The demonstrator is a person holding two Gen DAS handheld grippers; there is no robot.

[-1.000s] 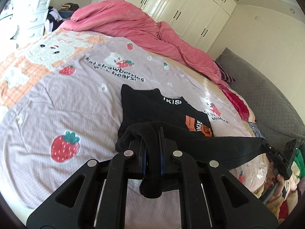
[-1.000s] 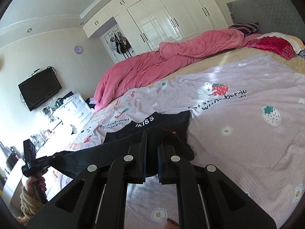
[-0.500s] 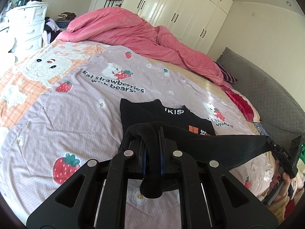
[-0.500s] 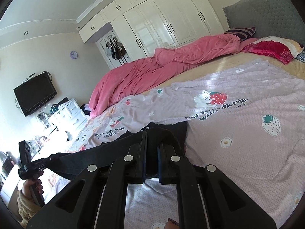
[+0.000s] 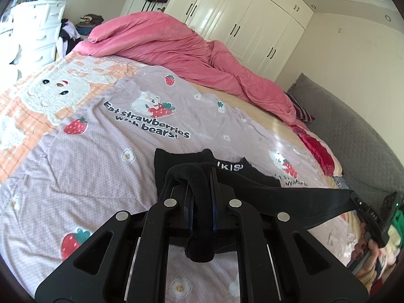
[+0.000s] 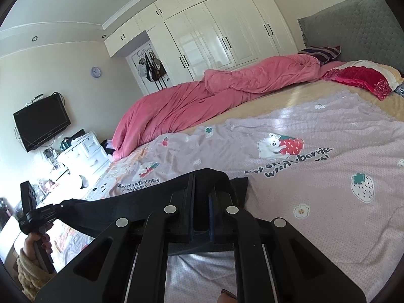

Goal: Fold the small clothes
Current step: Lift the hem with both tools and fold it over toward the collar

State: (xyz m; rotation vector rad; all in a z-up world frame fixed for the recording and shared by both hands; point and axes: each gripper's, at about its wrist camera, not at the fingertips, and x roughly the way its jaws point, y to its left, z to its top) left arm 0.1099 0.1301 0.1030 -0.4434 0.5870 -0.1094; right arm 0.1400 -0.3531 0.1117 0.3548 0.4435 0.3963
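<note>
A black garment (image 5: 176, 161) with white "KISS" lettering at its collar lies on the lilac strawberry-print sheet (image 5: 101, 171). One edge of it is lifted off the bed and stretched taut between both grippers. My left gripper (image 5: 200, 176) is shut on that edge, with a fold of black cloth bulging out between its fingers. My right gripper (image 5: 353, 198), held by a hand at the right rim, is shut on the other end. In the right wrist view the right gripper (image 6: 200, 184) pinches the black garment (image 6: 141, 209), and the left gripper (image 6: 59, 205) shows at far left.
A pink duvet (image 5: 176, 53) is heaped along the far side of the bed. A grey headboard (image 5: 353, 136) and a red pillow (image 5: 315, 151) lie to the right. White drawers (image 5: 32, 32), a wardrobe (image 6: 214, 38) and a wall television (image 6: 41, 121) ring the room.
Both grippers have carried the stretched edge forward and slightly up over the lying part of the garment. The orange patch on it is now covered, and the collar sits closer to the fingers.
</note>
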